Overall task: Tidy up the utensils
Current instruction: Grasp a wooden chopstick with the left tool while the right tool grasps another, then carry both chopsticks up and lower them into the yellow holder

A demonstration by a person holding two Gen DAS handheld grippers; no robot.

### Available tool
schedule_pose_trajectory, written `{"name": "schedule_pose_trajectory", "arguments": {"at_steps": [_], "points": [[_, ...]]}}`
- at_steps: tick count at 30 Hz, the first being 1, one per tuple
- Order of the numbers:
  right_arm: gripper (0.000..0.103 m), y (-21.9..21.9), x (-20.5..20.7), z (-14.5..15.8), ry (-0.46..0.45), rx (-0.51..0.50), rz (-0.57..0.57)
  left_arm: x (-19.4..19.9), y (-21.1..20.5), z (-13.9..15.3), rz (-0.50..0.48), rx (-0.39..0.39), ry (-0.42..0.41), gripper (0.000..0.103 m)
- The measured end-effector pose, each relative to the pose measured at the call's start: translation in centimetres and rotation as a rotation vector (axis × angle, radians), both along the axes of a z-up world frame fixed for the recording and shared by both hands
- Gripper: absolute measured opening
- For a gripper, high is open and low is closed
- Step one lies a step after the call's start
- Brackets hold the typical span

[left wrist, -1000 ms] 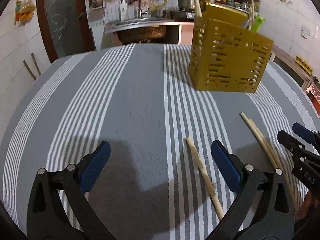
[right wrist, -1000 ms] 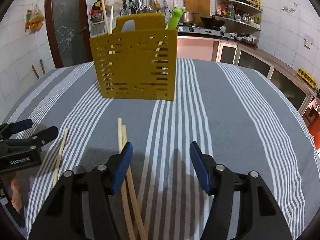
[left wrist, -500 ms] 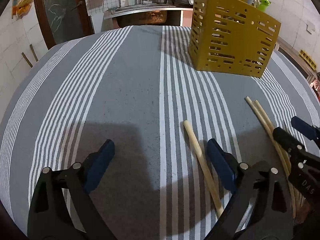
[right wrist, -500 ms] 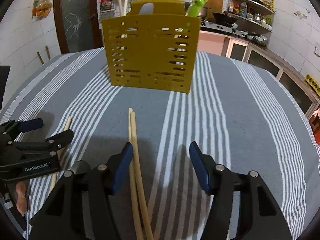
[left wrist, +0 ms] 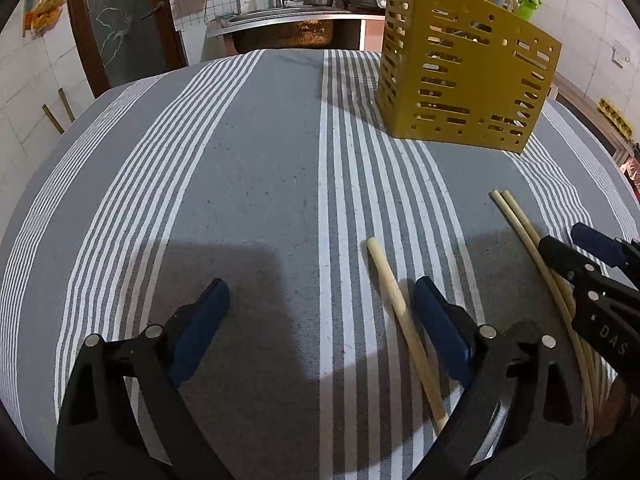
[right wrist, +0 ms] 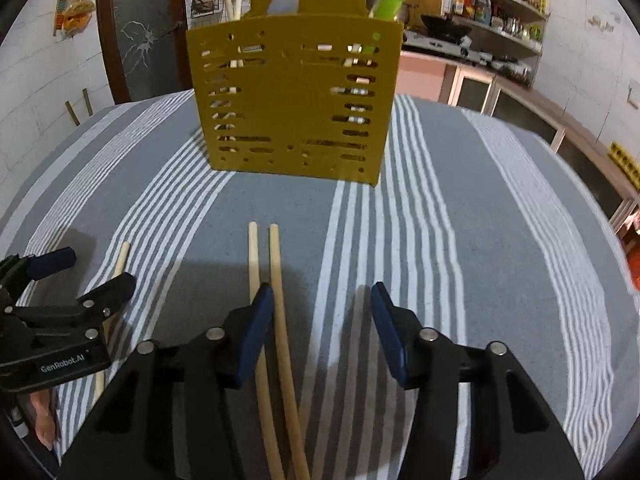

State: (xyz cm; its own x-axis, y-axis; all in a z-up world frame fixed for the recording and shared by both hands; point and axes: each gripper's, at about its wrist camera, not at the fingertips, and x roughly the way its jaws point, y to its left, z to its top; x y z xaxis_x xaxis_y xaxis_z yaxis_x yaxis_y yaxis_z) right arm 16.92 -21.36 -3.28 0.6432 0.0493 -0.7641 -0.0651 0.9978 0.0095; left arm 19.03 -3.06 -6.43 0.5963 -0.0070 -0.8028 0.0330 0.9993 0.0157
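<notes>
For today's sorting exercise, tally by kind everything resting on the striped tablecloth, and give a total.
Pale wooden chopsticks lying flat: 3, one single and a side-by-side pair.
Mustard-yellow perforated plastic utensil holder, standing upright: 1.
Total: 4.

A striped cloth (left wrist: 240, 184) covers the counter, and its left half lies bare and open to pass over. Toward the far edge a yellow slotted holder (right wrist: 294, 100) stands upright, blocking that way. Near the front edge, a single chopstick (left wrist: 404, 320) and a pair of chopsticks (right wrist: 266, 264) lie flat, well apart.
</notes>
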Motion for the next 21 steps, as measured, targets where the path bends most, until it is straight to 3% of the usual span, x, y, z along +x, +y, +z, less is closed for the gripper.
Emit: {"name": "schedule_pose_trajectory", "arguments": {"at_steps": [6, 8, 11, 13, 16, 21], "points": [[0.05, 1.5, 1.2, -0.1, 0.041, -0.066, 0.013, 0.0, -0.1, 0.0, 0.0, 0.003, 0.004, 0.09], [0.045, 1.7, 1.8, 0.1, 0.058, -0.057, 0.015, 0.0, -0.1, 0.0, 0.0, 0.0, 0.009, 0.087], [0.029, 2.7, 2.9, 0.1, 0.082, -0.083, 0.045, -0.1, -0.8, 0.4, -0.005, -0.009, 0.024, 0.073], [0.01, 3.1, 3.2, 0.2, 0.091, -0.085, 0.064, -0.2, -1.4, 0.6, -0.016, -0.017, 0.035, 0.055], [0.006, 3.0, 2.8, 0.3, 0.085, -0.084, 0.061, -0.2, -2.2, 0.6, -0.039, -0.033, 0.052, 0.034], [0.006, 0.7, 1.7, 0.5, 0.084, -0.026, 0.011, 0.4, -3.3, 0.7, -0.069, -0.031, 0.066, 0.012]]}}
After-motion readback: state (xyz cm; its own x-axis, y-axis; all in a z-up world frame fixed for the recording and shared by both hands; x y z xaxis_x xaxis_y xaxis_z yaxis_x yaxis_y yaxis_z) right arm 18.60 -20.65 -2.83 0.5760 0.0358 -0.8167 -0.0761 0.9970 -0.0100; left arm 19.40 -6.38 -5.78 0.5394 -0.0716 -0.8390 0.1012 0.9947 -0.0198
